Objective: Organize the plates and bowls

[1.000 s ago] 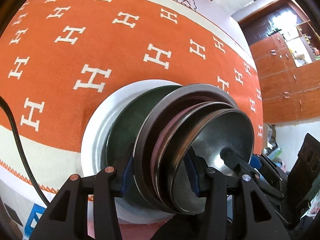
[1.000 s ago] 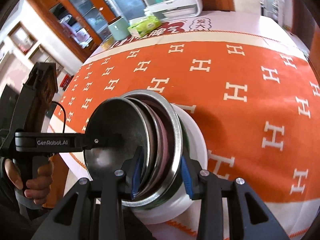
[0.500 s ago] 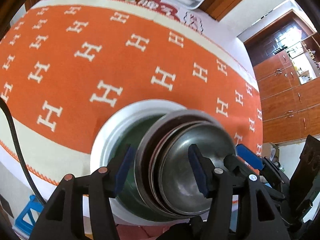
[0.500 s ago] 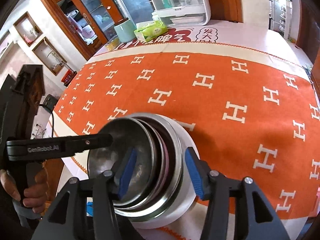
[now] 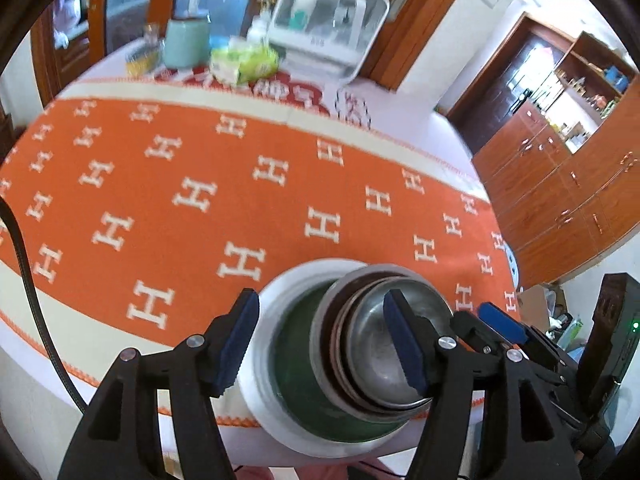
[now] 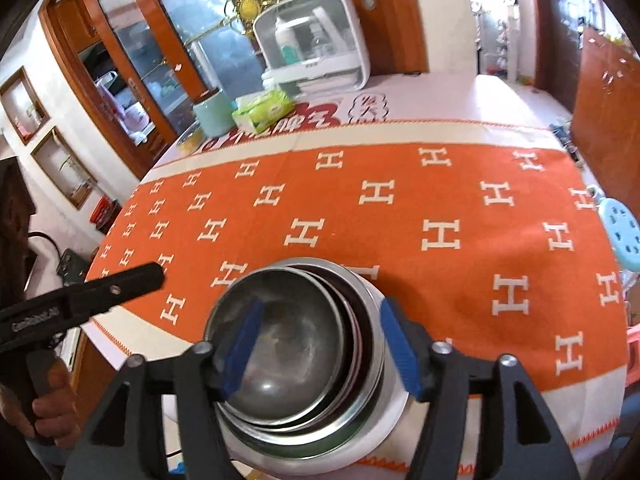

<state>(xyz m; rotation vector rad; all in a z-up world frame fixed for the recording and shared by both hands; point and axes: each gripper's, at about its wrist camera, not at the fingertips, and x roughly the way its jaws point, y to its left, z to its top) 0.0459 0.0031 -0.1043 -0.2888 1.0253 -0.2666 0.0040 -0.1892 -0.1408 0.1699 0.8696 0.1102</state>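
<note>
Bowls (image 6: 280,344) are sitting nested in the white plate (image 5: 276,420) at the cloth's (image 5: 280,208) near edge. Both grippers, L (image 5: 324,344) & R (image 6: 316,350), are spreading w/ nothing pinched. Stacking step looks done; next probably needs backing off.

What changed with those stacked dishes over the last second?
Both grippers, left and right, let go of the stack of bowls, their jaws opening, and pulled up and back. The stack settled flatter in the white plate on the orange cloth, which stayed put.
</note>
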